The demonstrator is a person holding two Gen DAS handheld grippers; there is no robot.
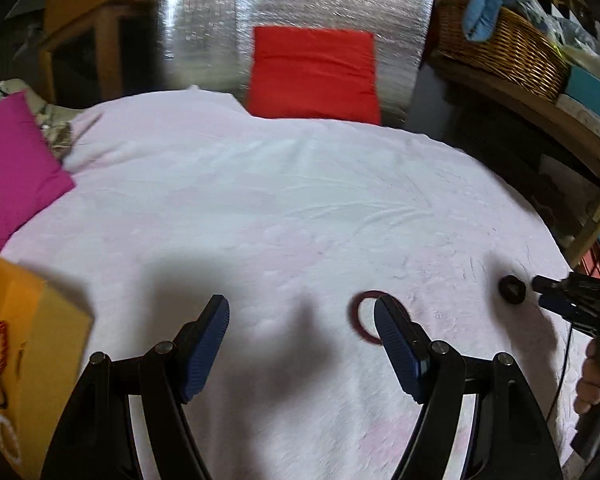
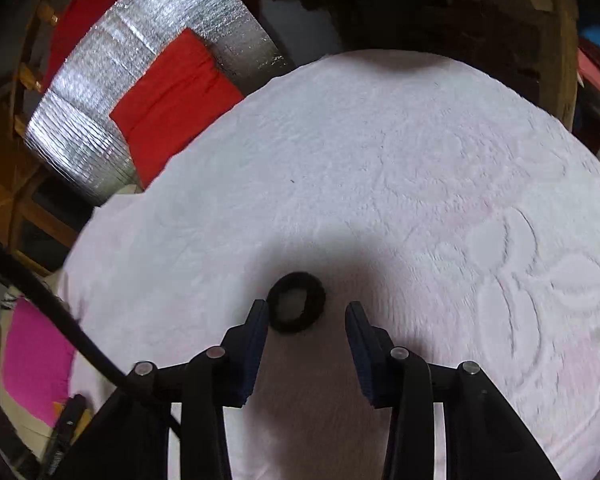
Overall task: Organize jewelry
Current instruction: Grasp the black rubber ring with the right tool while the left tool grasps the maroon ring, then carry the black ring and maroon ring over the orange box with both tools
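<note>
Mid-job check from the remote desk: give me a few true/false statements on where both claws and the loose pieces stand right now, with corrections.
1. The left claw is open and holds nothing. True.
2. The dark red bangle sits in the orange box. False: it lies on the white towel, partly hidden behind the left claw's right finger.
3. The right claw is shut on the black ring. False: its jaws are open, and the ring lies on the towel just ahead of them, nearer the left finger.
4. The orange box already holds jewelry, including a red beaded bracelet. True.
5. A red cushion lies beyond the towel's far edge. True.
</note>
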